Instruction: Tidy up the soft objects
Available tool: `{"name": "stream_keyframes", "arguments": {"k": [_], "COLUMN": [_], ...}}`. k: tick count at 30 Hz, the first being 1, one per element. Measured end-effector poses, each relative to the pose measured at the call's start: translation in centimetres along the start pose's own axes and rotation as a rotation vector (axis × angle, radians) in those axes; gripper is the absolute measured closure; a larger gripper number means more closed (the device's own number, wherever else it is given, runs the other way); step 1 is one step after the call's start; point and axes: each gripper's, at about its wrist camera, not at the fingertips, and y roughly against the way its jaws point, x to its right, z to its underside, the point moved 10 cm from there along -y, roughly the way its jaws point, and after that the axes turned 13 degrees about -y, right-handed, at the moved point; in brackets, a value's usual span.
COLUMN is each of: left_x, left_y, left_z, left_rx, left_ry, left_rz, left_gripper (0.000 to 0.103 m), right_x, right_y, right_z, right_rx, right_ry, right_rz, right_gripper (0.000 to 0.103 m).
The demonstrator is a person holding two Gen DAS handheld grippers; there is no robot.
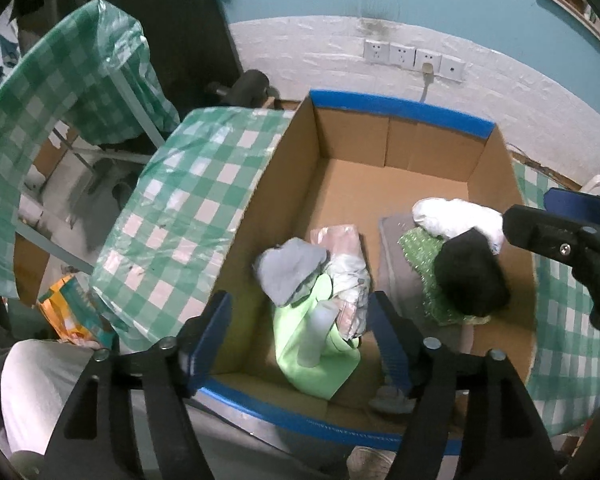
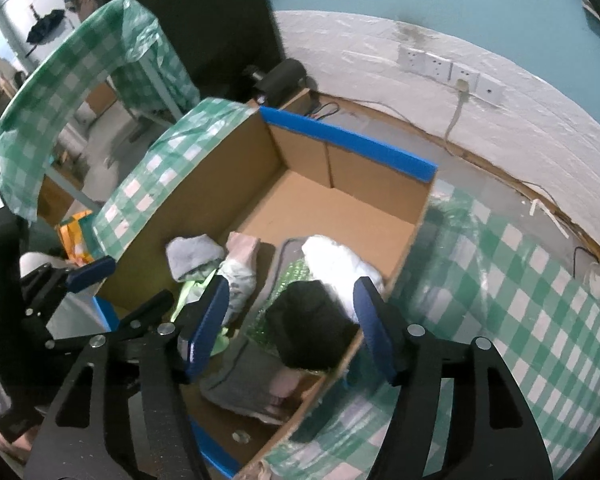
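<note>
An open cardboard box (image 1: 400, 152) with blue-taped rims holds soft items: a light green cloth (image 1: 312, 360), a grey-blue cloth (image 1: 288, 272), a pink-white bundle (image 1: 348, 276), a black soft item (image 1: 472, 280), a white item (image 1: 456, 220) and a green dotted fabric (image 1: 420, 252). My left gripper (image 1: 300, 344) is open and empty above the box's near left part. My right gripper (image 2: 292, 328) is open and empty over the black item (image 2: 312, 328); it also shows at the right of the left wrist view (image 1: 572, 240). The box (image 2: 340, 208) fills the right wrist view.
The box sits on a table with a green-white checked cloth (image 2: 520, 300). A second checked table (image 1: 52, 80) stands to the left. A white wall with sockets (image 1: 412, 56) and cables lies behind. An orange packet (image 1: 64, 312) lies on the floor.
</note>
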Motion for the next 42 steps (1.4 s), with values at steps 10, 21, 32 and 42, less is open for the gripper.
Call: {"name": "stream_keyframes", "arguments": {"k": [10, 21, 32, 42], "left_x": [0.9, 2.5, 4.0, 5.8], "left_y": [4.3, 8.9, 11.1, 11.4], "left_z": [-1.1, -2.2, -2.2, -2.2], "left_rx": [0.075, 0.175, 0.191, 0.197], "left_ry": [-0.037, -0.073, -0.096, -0.133], "left_rz": [0.002, 0.008, 0.032, 0.027], "left_gripper": [0.013, 0.001, 0.001, 0.001], "right_x": [1.9, 3.9, 5.0, 7.1], "right_y": [5.6, 10.1, 13.0, 13.5], "right_z": [-0.3, 1.5, 2.8, 3.0], "right_rx": [0.099, 0.157, 0.208, 0.226], "right_ry": [-0.038, -0.049, -0.068, -0.101], "right_rz": [0.046, 0.077, 0.068, 0.083], "right_gripper": [0.029, 0.028, 0.028, 0.028]}}
